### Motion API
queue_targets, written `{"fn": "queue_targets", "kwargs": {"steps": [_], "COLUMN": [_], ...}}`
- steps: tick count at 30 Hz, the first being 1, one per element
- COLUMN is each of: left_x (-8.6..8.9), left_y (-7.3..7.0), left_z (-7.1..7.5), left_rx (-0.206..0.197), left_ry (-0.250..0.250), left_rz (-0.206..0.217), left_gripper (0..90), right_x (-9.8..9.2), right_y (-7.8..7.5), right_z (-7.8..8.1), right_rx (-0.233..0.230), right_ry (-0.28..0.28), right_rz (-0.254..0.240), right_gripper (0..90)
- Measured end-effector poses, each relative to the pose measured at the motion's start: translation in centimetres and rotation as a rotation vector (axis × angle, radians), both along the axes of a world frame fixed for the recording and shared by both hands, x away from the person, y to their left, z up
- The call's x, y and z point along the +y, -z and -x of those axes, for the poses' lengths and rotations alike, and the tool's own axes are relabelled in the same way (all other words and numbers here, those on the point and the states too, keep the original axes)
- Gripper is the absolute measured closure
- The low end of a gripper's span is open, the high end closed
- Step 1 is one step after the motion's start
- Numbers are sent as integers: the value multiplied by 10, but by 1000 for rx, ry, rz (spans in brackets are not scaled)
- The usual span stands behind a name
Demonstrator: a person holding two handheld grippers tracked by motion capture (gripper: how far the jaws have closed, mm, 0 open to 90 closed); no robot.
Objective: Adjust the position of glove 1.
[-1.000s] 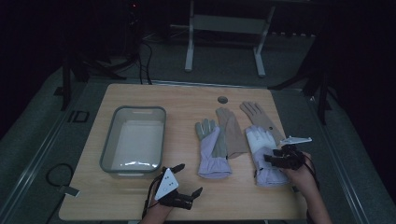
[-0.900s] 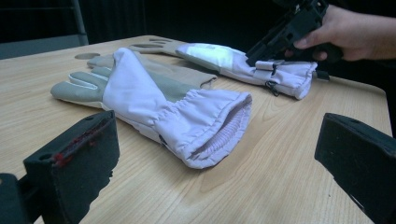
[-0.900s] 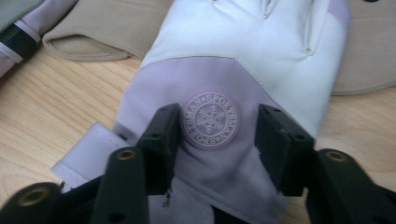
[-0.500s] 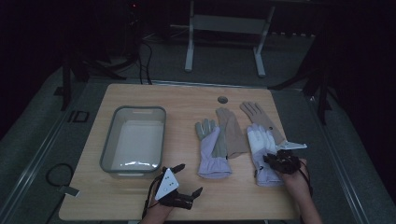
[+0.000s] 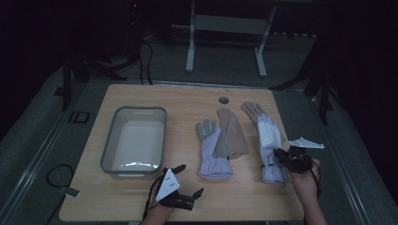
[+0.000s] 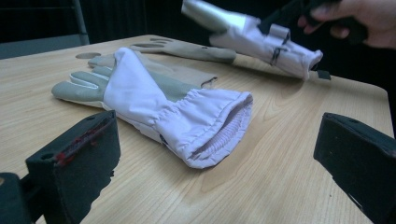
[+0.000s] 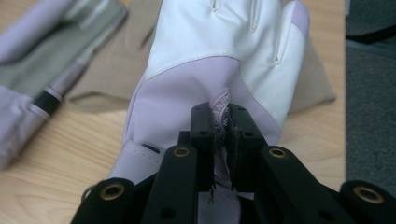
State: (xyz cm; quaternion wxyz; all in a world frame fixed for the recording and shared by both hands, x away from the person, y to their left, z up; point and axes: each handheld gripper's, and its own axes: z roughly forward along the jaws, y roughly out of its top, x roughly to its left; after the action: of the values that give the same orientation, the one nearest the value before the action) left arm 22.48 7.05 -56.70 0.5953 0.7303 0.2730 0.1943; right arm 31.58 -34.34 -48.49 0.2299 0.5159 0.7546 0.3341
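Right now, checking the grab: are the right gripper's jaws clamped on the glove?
Yes, the right gripper pinches a fold of the right-hand glove between its closed jaws.

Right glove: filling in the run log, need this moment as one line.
right gripper: shut on right glove cuff, just closed | left gripper: open, idle | bin: unused

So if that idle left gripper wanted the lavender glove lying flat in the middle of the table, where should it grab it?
Probably the gathered cuff of the middle glove, approached from the person's side. The cuff faces the open left gripper, and its mouth stands slightly open off the table, giving the fingers an edge to pinch.
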Motion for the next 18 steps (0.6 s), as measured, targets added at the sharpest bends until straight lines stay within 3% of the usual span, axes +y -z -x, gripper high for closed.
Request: {"fn": "queue_targets", "kwargs": {"steps": [6, 10, 13, 18], "left_x": [0, 0, 0, 0], "left_y": [0, 0, 0, 0], "left_z": [0, 1, 1, 2], "left_rx": [-3, -7, -10, -19], "left_ry": [0, -2, -3, -5], "left_rz": [0, 0, 0, 2], "left_gripper": [5, 5, 5, 5], "right_x": [14, 28, 44, 80], "right_y": [-29, -46, -55, -64], "right_z": [5, 6, 7, 6], "right_rx": [-62, -81, -87, -80], "right_ry": [35, 37, 36, 30], "right_rz": [9, -11, -53, -59], "right_gripper": [823, 823, 823, 823]}}
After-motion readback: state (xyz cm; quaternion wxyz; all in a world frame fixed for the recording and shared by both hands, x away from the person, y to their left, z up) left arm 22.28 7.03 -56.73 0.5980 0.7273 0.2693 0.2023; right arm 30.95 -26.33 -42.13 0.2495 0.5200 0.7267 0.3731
